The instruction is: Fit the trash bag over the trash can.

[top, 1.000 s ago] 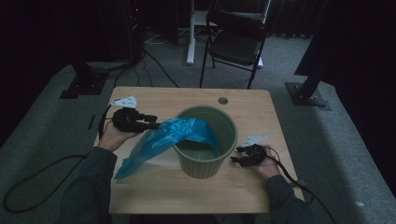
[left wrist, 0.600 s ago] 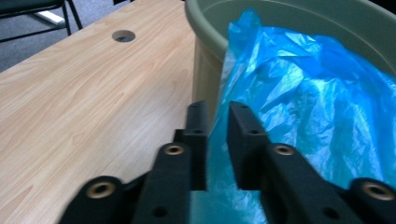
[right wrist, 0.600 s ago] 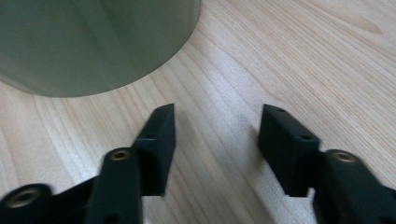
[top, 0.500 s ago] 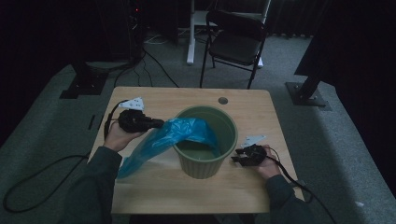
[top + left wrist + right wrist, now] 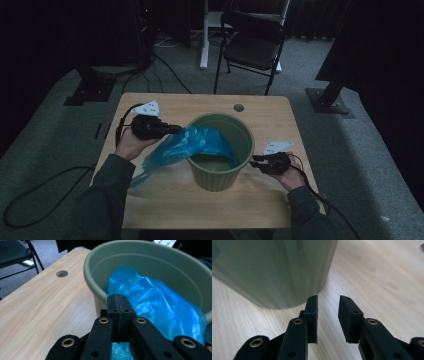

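Note:
A green bin [image 5: 215,177] stands mid-table on the wooden table [image 5: 165,200]. A blue plastic bag [image 5: 185,145] lies partly inside it and spills over its left rim onto the table. My left gripper [image 5: 172,129] is at the bag's upper edge, left of the bin. In the left gripper view its jaws [image 5: 117,296] are pressed together on the blue bag [image 5: 150,305] in front of the bin [image 5: 100,255]. My right gripper [image 5: 254,160] is beside the bin's right wall. Its jaws [image 5: 328,298] have just been closing, stand partly apart with nothing between them, next to the bin [image 5: 274,270].
A black folding chair [image 5: 252,45] stands beyond the table's far edge. A round cable hole [image 5: 238,107] sits near the far edge of the table. Cables trail on the carpet at the left, and a stand base [image 5: 330,100] is at the right.
My left gripper shifted toward the far side and up and closed on the bag's edge, which rose with it. The right gripper lifted a little and its jaws narrowed.

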Tool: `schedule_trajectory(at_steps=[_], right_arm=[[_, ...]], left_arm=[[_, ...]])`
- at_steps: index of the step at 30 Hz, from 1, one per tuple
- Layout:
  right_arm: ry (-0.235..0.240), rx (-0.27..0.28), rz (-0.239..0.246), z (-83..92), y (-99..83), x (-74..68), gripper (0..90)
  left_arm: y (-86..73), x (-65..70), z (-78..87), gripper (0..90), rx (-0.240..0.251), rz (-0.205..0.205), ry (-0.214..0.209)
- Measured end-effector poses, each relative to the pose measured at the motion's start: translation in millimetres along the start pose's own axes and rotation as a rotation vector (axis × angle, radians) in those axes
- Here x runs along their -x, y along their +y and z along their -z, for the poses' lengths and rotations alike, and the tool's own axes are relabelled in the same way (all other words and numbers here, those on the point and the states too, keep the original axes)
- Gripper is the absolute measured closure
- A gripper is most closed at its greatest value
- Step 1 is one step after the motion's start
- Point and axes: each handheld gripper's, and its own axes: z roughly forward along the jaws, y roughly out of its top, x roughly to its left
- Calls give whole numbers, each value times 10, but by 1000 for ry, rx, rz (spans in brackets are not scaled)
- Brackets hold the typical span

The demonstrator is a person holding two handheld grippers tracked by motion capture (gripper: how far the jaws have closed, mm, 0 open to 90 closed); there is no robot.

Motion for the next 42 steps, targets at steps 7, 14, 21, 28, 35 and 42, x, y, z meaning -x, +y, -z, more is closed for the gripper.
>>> schedule_trajectory(at_steps=[7, 14, 21, 28, 35, 42], right_arm=[[-11, 43, -42, 190, 121, 46, 749], [-31, 106, -39, 463, 252, 33, 738], [-88, 152, -17, 750, 456, 13, 713], [-92, 205, -11, 903, 642, 95, 715], [-27, 228, 32, 861, 866, 57, 720], [45, 241, 88, 712, 1096, -73, 702]], left_arm=[[99, 38, -78, 900, 6, -15, -2], [220, 65, -142, 900, 13, -31, -1], [323, 84, -213, 900, 1, -45, 3], [426, 127, -281, 900, -33, -73, 20], [524, 145, -392, 900, -46, -87, 24], [564, 188, -472, 900, -48, -97, 21]])
